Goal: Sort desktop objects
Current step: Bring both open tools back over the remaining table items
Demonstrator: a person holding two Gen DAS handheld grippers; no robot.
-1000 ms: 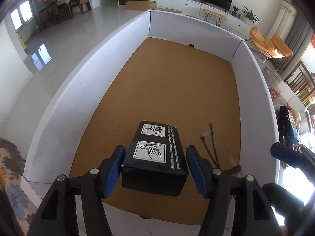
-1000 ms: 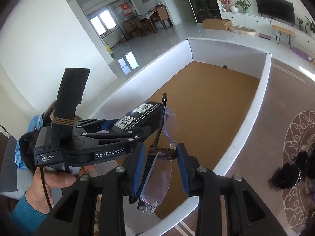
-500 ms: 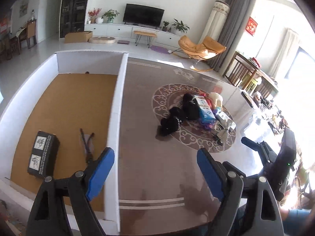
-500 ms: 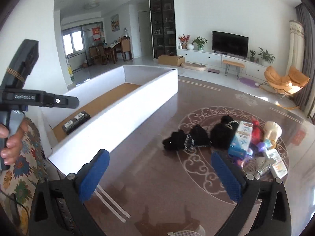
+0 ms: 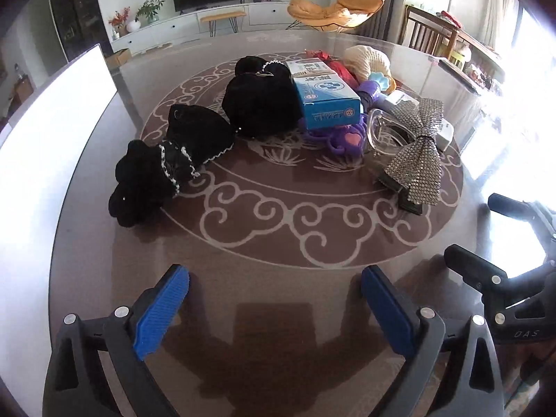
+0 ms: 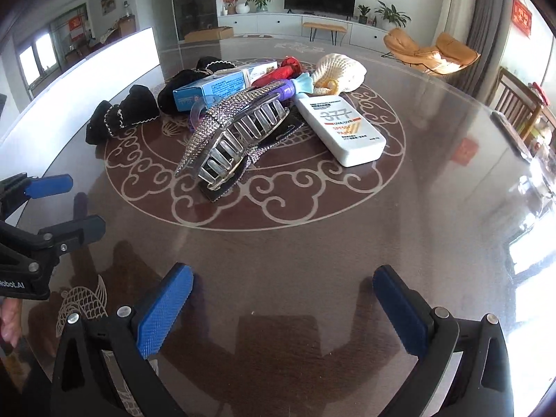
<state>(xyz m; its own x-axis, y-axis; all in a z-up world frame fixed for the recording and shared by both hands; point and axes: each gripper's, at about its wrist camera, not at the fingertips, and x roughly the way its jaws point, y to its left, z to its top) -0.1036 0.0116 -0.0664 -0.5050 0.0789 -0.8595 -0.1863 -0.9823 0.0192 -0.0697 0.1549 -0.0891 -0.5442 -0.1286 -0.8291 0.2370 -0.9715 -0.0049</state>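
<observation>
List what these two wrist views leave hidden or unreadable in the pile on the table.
- Purple toy: left view, mostly behind the blue box.
- White bottle: its small print is too fine in the right view; in the left, the rhinestone bow clip covers it.
- Red item: mostly hidden by the box.

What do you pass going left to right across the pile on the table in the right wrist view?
White bin wall → black frilled fabric piece → blue box → rhinestone claw clip → white sunscreen bottle.
</observation>
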